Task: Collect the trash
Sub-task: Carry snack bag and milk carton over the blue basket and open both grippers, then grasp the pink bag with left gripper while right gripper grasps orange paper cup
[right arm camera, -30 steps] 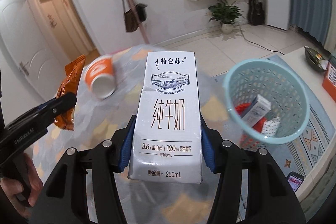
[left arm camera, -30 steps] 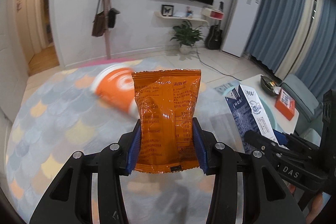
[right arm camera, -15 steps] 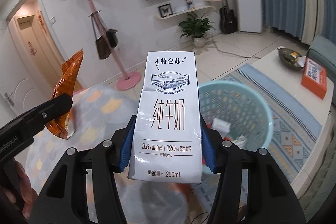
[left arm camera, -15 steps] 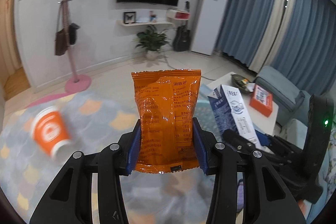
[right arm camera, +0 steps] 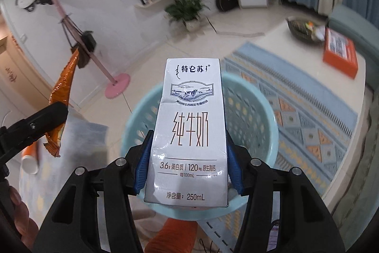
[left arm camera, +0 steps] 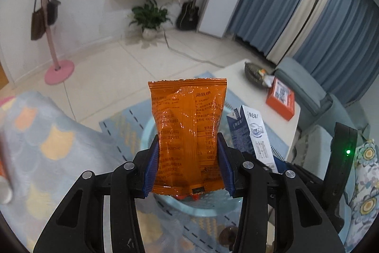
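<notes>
Orange packet point(left arm camera: 188, 139) sat clamped in my left tool point(left arm camera: 188, 167); right tool point(right arm camera: 187, 165) clamped milk carton point(right arm camera: 189, 132), both above the blue basket point(right arm camera: 258, 115).

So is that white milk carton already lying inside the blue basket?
No, the milk carton is clamped upright in the right tongs, in front of the basket.

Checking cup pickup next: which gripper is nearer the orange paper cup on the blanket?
Left. The left gripper, shut on the snack packet, is just above the orange paper cup; the right gripper, holding the milk carton, is over the basket.
</notes>
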`<state>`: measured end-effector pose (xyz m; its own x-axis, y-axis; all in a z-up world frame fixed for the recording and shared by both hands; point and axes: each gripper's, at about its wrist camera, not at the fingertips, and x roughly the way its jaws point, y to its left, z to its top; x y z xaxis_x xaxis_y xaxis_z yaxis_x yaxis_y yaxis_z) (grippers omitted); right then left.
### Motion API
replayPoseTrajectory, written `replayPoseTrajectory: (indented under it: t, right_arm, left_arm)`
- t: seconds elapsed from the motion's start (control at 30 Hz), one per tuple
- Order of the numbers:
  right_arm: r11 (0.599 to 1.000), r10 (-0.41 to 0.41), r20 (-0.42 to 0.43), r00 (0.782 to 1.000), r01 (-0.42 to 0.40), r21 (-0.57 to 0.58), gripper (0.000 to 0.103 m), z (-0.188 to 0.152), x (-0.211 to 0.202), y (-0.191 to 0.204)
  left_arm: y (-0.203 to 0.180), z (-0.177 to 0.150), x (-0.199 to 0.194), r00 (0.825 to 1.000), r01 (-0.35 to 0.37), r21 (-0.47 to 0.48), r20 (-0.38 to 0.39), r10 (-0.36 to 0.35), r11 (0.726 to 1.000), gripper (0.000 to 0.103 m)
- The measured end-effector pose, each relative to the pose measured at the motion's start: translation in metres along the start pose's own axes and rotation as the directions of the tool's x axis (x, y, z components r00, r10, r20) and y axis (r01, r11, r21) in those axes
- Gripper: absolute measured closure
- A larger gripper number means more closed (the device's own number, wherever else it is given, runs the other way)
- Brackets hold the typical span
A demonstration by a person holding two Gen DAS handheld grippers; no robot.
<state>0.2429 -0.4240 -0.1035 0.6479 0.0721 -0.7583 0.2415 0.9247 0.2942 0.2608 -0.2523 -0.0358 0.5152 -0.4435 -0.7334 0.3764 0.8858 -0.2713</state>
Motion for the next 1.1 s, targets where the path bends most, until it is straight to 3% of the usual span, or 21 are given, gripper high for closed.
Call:
replayPoseTrajectory:
  t: [0.17,0.23,0.4,0.53,0.6,0.83,1.1]
  right_arm:
    - [0.999,-0.001,-0.069,0.998,0.004,0.053,0.05,-0.007,0.029,-0.018]
    - [0.998,0.003,-0.077,0.997,0.002,0.064,0.05,-0.008,0.032,-0.021]
    - [0.997,0.013,-0.067,0.998,-0.008,0.071,0.048,-0.004,0.027,-0.026]
    - [0.997,0.023,-0.055,0.998,-0.019,0.074,0.048,-0.003,0.017,-0.026]
    - [0.997,0.028,-0.051,0.998,-0.024,0.072,0.048,-0.004,0.012,-0.024]
    - [0.999,0.045,-0.019,0.999,-0.044,0.032,0.048,-0.008,-0.019,-0.003]
    - [0.994,0.103,0.045,0.994,-0.1,-0.051,0.048,-0.013,-0.067,0.045]
  left_arm:
    - [-0.003,-0.005,0.03,0.998,-0.007,0.012,-0.06,0.008,1.0,0.057]
    - [-0.005,-0.004,0.035,0.998,-0.013,0.02,-0.068,0.014,1.0,0.05]
    - [-0.009,-0.006,0.03,0.998,-0.012,0.028,-0.059,0.014,1.0,0.036]
    - [-0.009,-0.008,0.018,0.999,0.0,0.025,-0.037,0.001,1.0,0.032]
    - [-0.01,-0.009,0.008,1.0,0.0,0.034,-0.016,0.0,0.999,0.027]
    - [-0.006,-0.012,-0.031,0.999,0.001,0.026,0.036,-0.002,1.0,0.027]
    - [0.013,-0.04,-0.115,0.987,-0.041,0.018,0.158,0.038,0.999,0.027]
